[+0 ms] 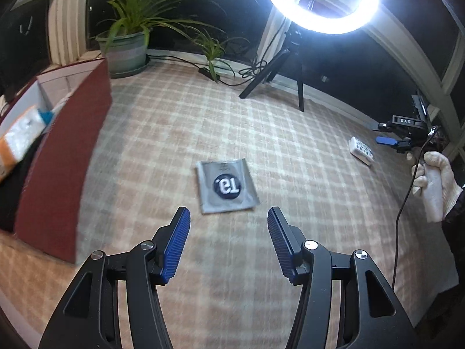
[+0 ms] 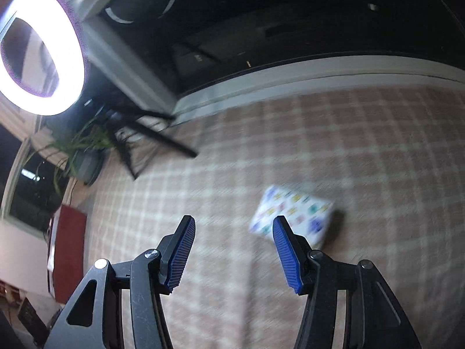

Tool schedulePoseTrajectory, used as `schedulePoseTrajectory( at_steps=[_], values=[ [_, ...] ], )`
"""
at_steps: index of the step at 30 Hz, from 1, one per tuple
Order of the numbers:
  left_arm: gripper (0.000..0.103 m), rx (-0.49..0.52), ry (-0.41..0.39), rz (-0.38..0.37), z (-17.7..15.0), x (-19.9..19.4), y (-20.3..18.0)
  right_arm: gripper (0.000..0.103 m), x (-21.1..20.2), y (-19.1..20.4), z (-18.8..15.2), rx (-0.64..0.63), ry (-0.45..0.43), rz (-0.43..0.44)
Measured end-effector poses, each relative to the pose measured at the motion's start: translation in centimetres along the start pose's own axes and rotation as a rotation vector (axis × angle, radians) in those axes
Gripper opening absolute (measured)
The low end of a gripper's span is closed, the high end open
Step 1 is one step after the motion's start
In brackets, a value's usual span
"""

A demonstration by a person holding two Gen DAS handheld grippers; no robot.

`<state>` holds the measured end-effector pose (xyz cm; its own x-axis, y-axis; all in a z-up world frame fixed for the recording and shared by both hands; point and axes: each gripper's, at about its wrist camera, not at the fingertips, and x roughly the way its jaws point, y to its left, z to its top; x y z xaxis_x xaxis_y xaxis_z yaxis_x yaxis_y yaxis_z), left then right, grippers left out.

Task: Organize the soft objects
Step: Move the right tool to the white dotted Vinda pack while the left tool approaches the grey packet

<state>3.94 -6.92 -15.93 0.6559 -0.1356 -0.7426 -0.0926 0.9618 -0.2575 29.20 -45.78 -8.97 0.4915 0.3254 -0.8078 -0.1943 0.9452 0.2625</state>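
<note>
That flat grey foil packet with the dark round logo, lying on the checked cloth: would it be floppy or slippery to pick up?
The flat grey foil packet looks thin, so probably floppy and light. Its glossy surface may be slippery. Lying flat on the checked cloth, it offers the open left gripper little edge; it would likely slide rather than roll.

A plaid cloth-covered counter (image 1: 261, 133) carries a grey pouch (image 1: 226, 186) just ahead of the left hand-held gripper (image 1: 228, 218); a patterned packet (image 2: 293, 212) lies by the right hand-held gripper (image 2: 234, 226); a potted plant (image 1: 125, 49), ring-light tripod (image 1: 279, 64) and red box (image 1: 58, 157) stand farther off.
</note>
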Motion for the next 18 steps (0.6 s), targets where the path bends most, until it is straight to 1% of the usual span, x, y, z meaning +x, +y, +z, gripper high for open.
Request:
schedulePoseTrajectory(
  at_steps=[3, 6, 12, 16, 18],
  values=[
    [0.055, 0.003, 0.013, 0.013, 0.8, 1.7, -1.1, 0.052, 1.3, -2.2, 1.6, 0.009, 0.019, -0.036],
    [0.055, 0.012, 0.021, 0.029, 1.7, 3.5, -2.3, 0.052, 2.2, -4.0, 2.6, 0.036, 0.028, -0.045],
    [0.055, 0.002, 0.056, 0.023, 2.6, 6.1, -2.9, 0.052, 5.2, -6.1, 3.8, 0.097, 0.085, -0.029],
    [0.055, -0.015, 0.071, 0.025, 2.5, 6.7, -2.4, 0.052, 6.5, -6.4, 3.1, 0.127, 0.144, 0.022],
    [0.055, -0.025, 0.068, 0.03, 2.5, 6.5, -1.8, 0.052, 6.5, -6.0, 2.4, 0.131, 0.149, 0.045]
  ],
)
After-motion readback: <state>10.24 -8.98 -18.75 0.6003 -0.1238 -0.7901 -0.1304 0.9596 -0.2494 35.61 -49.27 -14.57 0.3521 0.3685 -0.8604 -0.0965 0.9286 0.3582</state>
